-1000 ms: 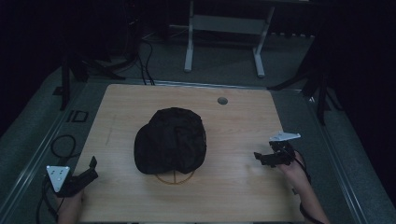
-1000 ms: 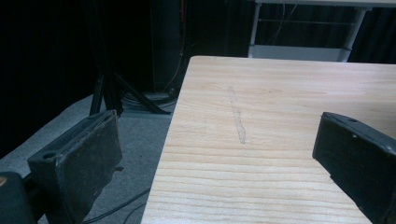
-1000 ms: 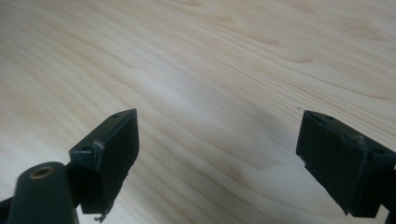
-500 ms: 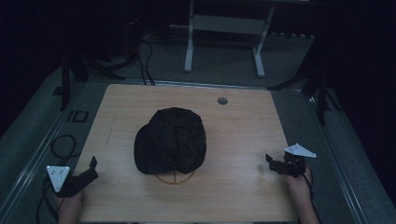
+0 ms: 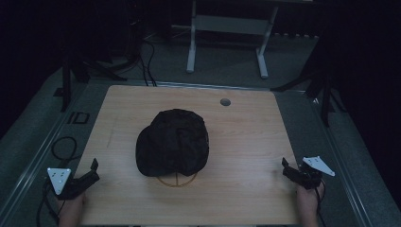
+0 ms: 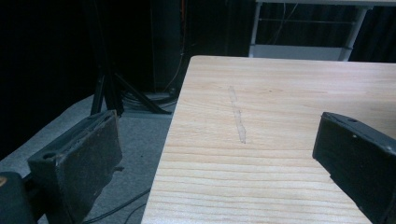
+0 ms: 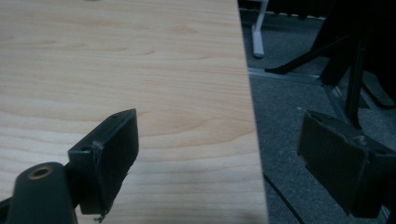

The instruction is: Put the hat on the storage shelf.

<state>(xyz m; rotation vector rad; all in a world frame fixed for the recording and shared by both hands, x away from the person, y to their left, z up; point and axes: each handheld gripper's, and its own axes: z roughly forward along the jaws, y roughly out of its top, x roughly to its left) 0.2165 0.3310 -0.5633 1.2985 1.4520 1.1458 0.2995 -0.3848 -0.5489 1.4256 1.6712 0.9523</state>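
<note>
A black cap lies on the middle of the wooden table, partly covering a round wooden stand at its near side. My left gripper rests at the table's near left corner, open and empty. In the left gripper view its jaws stand wide apart over the table's left edge. My right gripper is at the near right edge, also open with nothing in it. In the right gripper view its jaws straddle the table's right edge.
A round grommet hole sits near the table's far edge. Grey carpet with cables surrounds the table. A white desk frame stands behind, and black tripod legs rise at the right.
My right gripper has pulled back from over the table's right side toward the near right edge. The left gripper and the cap have stayed put.
</note>
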